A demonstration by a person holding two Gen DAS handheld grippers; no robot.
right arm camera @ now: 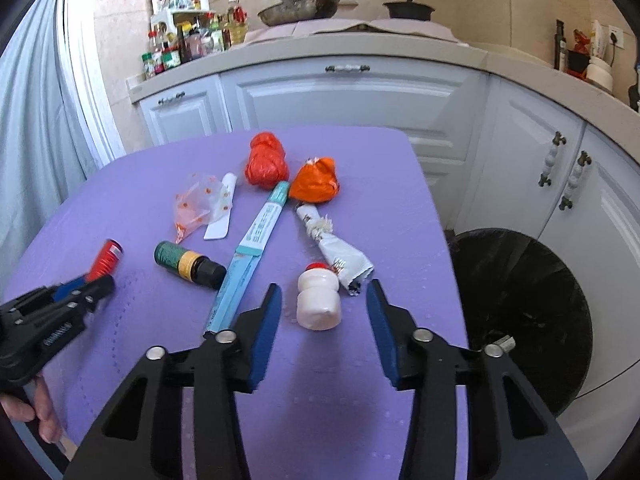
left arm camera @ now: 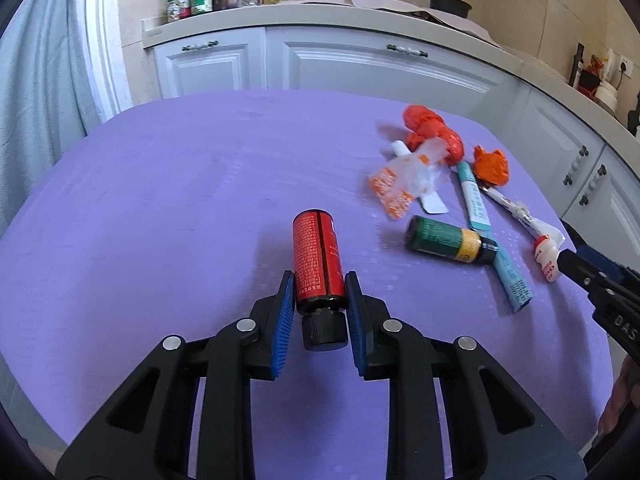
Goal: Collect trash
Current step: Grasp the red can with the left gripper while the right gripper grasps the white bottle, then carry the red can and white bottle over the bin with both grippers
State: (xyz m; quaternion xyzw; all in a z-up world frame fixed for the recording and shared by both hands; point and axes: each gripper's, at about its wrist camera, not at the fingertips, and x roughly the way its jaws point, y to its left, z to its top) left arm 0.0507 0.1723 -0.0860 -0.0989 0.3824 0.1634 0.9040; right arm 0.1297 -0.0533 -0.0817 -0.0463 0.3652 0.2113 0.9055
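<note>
Your left gripper [left arm camera: 320, 292] is clamped on the red bottle [left arm camera: 318, 262], pads on both flanks of its lower body just above the black cap, w/ the cap pointing back at you. It sits near the table's [left arm camera: 160, 200] front edge, left of the rest. It's rigid, prob. glass or hard plastic, and light. The glossy label could slip, so keep the pads on the body, not the cap. The label's small white print is too fine to read.

Your right gripper [right arm camera: 322, 304] has its fingers partly apart w/ the small white bottle [right arm camera: 319, 302] between them, pads not touching. That bottle has a red top, lies near the right edge, and is waisted, thin-walled, prob. empty. Grip the fat lower body; it'll dent if squeezed hard.

Next out: the green-and-yellow bottle [right arm camera: 186, 264], a hard body that rolls. The long blue box [right arm camera: 256, 240] is light card, so take it mid-length. A crumpled white wrapper [right arm camera: 340, 252] lies right of it.

Toward the far edge: clear film w/ orange dots [right arm camera: 200, 204], a red bag wad [right arm camera: 266, 166] and an orange wad [right arm camera: 316, 182], all soft; pinch into the bulk.

The black-lined bin [right arm camera: 516, 304] stands off the right edge. "DAS" shows on the right gripper's body in the left wrist view.
</note>
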